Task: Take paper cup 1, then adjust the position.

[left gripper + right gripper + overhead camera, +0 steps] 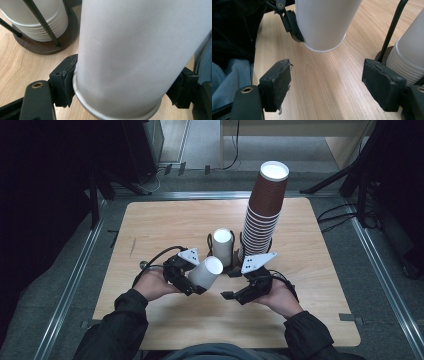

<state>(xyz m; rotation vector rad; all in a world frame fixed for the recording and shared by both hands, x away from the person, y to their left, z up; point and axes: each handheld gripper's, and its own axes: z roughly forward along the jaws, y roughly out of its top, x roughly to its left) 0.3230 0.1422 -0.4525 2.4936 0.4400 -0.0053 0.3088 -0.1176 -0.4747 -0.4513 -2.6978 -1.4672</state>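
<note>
Centrally, the left gripper clamps a smooth white paper cup tilted above bare wooden tabletop; the right gripper stands open-jawed, empty, near the ribbed brown cup stack.

Light wooden table with rounded corners at the centre of the frame, grey carpeted floor around it, metal floor rails along left and right, dark stands and cables at upper right, pale wooden furniture along the top edge, dim room, deep shadow at left.

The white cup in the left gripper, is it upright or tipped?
Tipped: the white cup, clamped near its base by the left gripper, leans with its mouth up and toward the cup stacks.
</note>
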